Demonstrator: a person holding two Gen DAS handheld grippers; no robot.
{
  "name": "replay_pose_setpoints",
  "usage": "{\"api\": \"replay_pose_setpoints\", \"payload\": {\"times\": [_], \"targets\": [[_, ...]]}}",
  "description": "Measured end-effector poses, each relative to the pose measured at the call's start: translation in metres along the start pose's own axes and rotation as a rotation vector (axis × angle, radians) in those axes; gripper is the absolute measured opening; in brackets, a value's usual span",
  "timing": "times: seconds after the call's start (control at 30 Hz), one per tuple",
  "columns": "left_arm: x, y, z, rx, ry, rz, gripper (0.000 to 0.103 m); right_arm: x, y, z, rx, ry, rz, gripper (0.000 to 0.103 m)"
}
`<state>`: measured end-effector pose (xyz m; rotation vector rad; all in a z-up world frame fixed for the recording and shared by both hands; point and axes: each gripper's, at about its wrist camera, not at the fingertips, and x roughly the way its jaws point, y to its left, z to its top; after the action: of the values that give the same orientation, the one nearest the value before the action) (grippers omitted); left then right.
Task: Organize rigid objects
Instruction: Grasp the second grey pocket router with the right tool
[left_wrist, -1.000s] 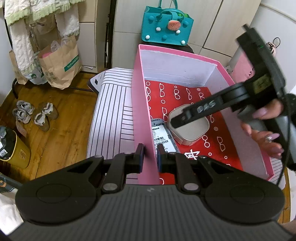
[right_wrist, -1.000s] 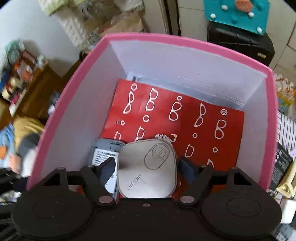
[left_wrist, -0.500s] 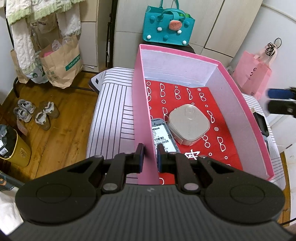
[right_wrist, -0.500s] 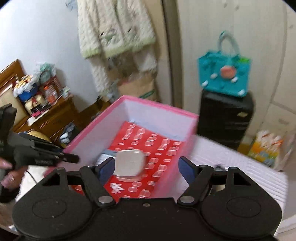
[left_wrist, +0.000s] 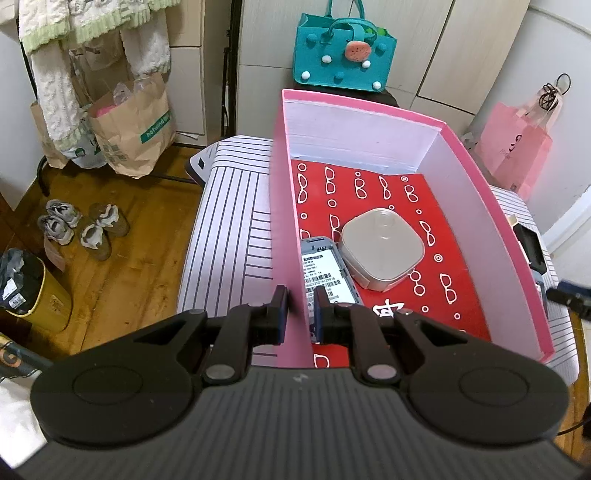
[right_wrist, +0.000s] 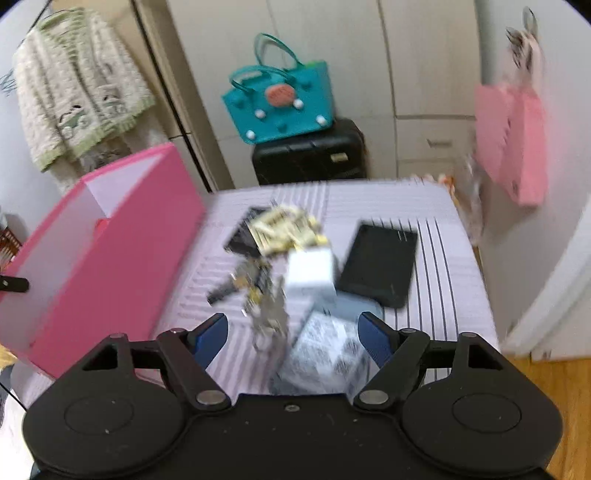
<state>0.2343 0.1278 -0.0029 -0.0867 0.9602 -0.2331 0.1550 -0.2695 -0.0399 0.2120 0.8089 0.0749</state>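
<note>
My left gripper (left_wrist: 300, 314) is shut on the left wall of the pink box (left_wrist: 282, 206), which stands on a striped table (left_wrist: 225, 229). Inside the box lie a beige rounded case (left_wrist: 380, 253) and a grey device with a barcode label (left_wrist: 325, 273) on red paper. My right gripper (right_wrist: 293, 334) is open and empty above loose items on the table: a grey labelled box (right_wrist: 325, 354), a white cube (right_wrist: 312, 273), keys (right_wrist: 258, 291), a yellow packet (right_wrist: 284, 229) and a black tablet (right_wrist: 380, 266). The pink box also shows in the right wrist view (right_wrist: 103, 258), to the left. That view is blurred.
A teal bag (left_wrist: 343, 51) sits on a black suitcase (right_wrist: 310, 155) behind the table. A pink bag (right_wrist: 513, 144) hangs at the right wall. Paper bags (left_wrist: 133, 122), shoes (left_wrist: 81, 229) and a yellow bin (left_wrist: 33, 295) stand on the wooden floor at the left.
My right gripper has left the beige case in the box, pulled out and swung right over the loose items. My left gripper has kept its hold on the box wall.
</note>
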Motion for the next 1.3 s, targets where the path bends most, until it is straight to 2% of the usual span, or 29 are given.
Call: {"api": "replay_pose_setpoints", "payload": {"times": [0.13,0.27,0.4,0.53,0.67,0.93,1.0,1.03,1.3], "targets": [[0.000,-0.001,0.000,-0.010,0.000,0.011,0.012,0.011,-0.003,-0.019,0.018,0.001,-0.045,0.081],[0.000,-0.004,0.001,-0.012,0.001,0.023,0.012,0.018,0.000,-0.025,-0.002,-0.014,-0.068,0.081],[0.000,-0.005,0.001,-0.018,0.004,0.029,0.012,0.024,0.004,-0.034,-0.095,-0.025,-0.121,0.077],[-0.001,-0.003,0.000,-0.029,0.003,0.030,0.012,0.012,-0.003,-0.040,-0.144,-0.014,-0.061,0.070],[-0.001,-0.003,0.001,-0.036,0.007,0.029,0.012,0.001,-0.015,-0.046,-0.179,0.028,0.020,0.069],[0.001,-0.009,0.002,-0.014,0.018,0.051,0.012,0.015,-0.007,-0.037,-0.193,0.023,-0.019,0.079],[0.001,-0.009,0.003,-0.014,0.020,0.054,0.012,0.019,-0.003,-0.036,-0.200,0.017,-0.051,0.074],[0.001,-0.010,0.003,-0.013,0.021,0.055,0.012,0.018,-0.003,-0.036,-0.198,0.012,-0.065,0.065],[0.002,-0.010,0.003,-0.011,0.022,0.061,0.012,0.010,-0.017,-0.028,-0.099,0.033,-0.024,0.065]]}}
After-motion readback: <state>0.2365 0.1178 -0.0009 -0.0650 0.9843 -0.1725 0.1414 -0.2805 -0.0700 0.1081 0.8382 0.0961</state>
